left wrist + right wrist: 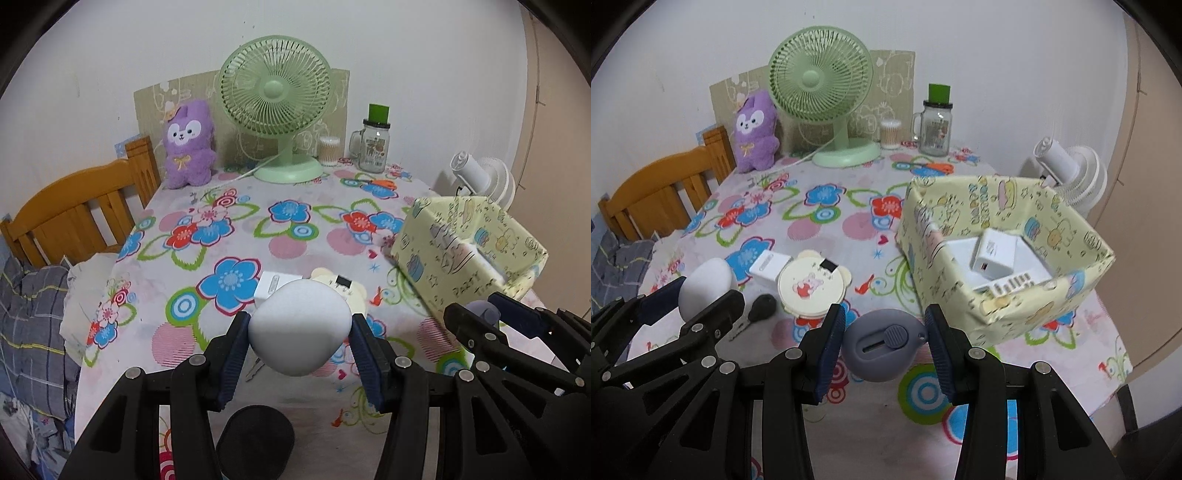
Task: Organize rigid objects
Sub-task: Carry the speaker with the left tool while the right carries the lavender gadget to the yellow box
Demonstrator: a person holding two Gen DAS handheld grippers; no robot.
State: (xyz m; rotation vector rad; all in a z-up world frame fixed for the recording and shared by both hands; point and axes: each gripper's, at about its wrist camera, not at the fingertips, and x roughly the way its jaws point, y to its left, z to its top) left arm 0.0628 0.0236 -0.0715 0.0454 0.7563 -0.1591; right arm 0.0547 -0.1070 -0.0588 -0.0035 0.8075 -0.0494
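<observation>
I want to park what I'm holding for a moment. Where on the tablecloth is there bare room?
Free: the broad middle of the tablecloth, between the green fan at the back and the bear-eared round case. Crowded: the near-left cluster of case, white charger and black key; the yellow box fills the right.

Your table [871, 221], floral cloth, carries: green fan [827, 96], purple plush [753, 133], glass jar [936, 125], swab tub [890, 133] at back; patterned box [1001, 295] right; bear-eared case [812, 286], white charger [768, 266], key [759, 310] near you.

r gripper [884, 341] gripping grey cutter [879, 345], box [1015, 310] near
</observation>
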